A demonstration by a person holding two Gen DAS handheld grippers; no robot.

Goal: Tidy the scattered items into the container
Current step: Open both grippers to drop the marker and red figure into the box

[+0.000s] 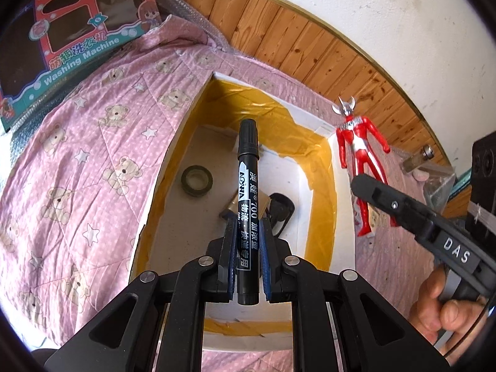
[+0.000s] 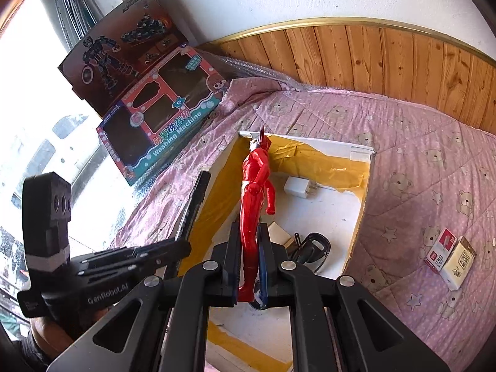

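My left gripper (image 1: 247, 232) is shut on a black marker pen (image 1: 247, 186) and holds it above the open white box (image 1: 173, 167) lined with yellow tape. My right gripper (image 2: 249, 238) is shut on the legs of a red and silver hero figure (image 2: 255, 192) and holds it over the same box (image 2: 361, 217). In the left wrist view the figure (image 1: 361, 155) hangs past the box's right wall, with the right gripper's body (image 1: 418, 220) below it. The marker (image 2: 193, 204) and left gripper show at the left of the right wrist view.
In the box lie a tape roll (image 1: 197, 181), a white charger (image 2: 296, 187), a black clip-like item (image 2: 313, 245) and a tan piece. The box sits on a pink bear-print quilt (image 1: 77, 161). Two small packets (image 2: 449, 257) lie on the quilt. Toy cartons (image 2: 161, 124) lean at the back.
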